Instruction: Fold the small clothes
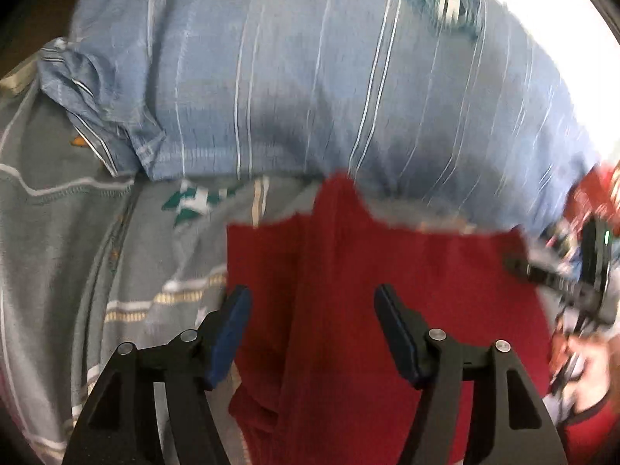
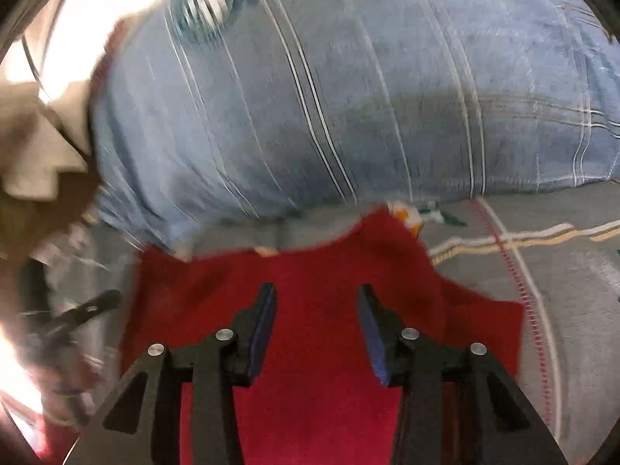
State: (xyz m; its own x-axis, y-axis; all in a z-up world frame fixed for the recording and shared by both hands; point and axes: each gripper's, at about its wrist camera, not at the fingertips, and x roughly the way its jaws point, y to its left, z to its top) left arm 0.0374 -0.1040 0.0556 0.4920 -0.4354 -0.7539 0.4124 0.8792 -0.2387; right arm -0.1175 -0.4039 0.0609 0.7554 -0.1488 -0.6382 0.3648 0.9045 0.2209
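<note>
A small dark red garment (image 1: pixel 348 271) lies on a grey patterned bedspread (image 1: pixel 77 252). It also shows in the right wrist view (image 2: pixel 317 279). My left gripper (image 1: pixel 312 298) is open just above the red cloth, with its jaws wide apart over a lengthwise fold. My right gripper (image 2: pixel 316 296) is open above the middle of the red cloth and holds nothing. The other gripper shows at the right edge of the left wrist view (image 1: pixel 562 279) and at the left edge of the right wrist view (image 2: pixel 77 314). Both views are blurred by motion.
A big blue pillow with thin white stripes (image 1: pixel 310 77) lies just beyond the red garment, also in the right wrist view (image 2: pixel 329 97). The grey bedspread (image 2: pixel 542 252) has cream stripes and green patterns. Bright light glares at the far corners.
</note>
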